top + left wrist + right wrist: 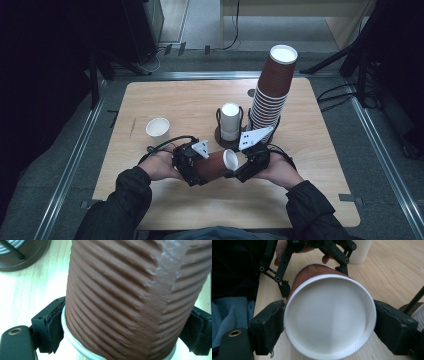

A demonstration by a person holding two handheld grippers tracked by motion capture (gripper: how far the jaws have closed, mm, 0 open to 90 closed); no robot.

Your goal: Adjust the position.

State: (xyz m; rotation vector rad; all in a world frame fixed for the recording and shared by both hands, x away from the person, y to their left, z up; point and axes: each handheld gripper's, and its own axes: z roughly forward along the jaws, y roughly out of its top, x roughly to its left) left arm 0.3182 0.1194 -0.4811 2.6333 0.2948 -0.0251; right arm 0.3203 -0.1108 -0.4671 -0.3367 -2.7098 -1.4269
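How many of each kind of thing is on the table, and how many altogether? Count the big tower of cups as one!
Single brown cup, held: 1
Tall stack of brown cups: 1
Cup holder: 1
White cups: 2, the white cup in the holder and the loose white cup
Grippers: 2, the left gripper and the right gripper
Total: 7

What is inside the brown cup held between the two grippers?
The right gripper view shows the brown cup end-on with a flat white face and nothing lying on it. Whether that is its base or bottom inside, I cannot tell.
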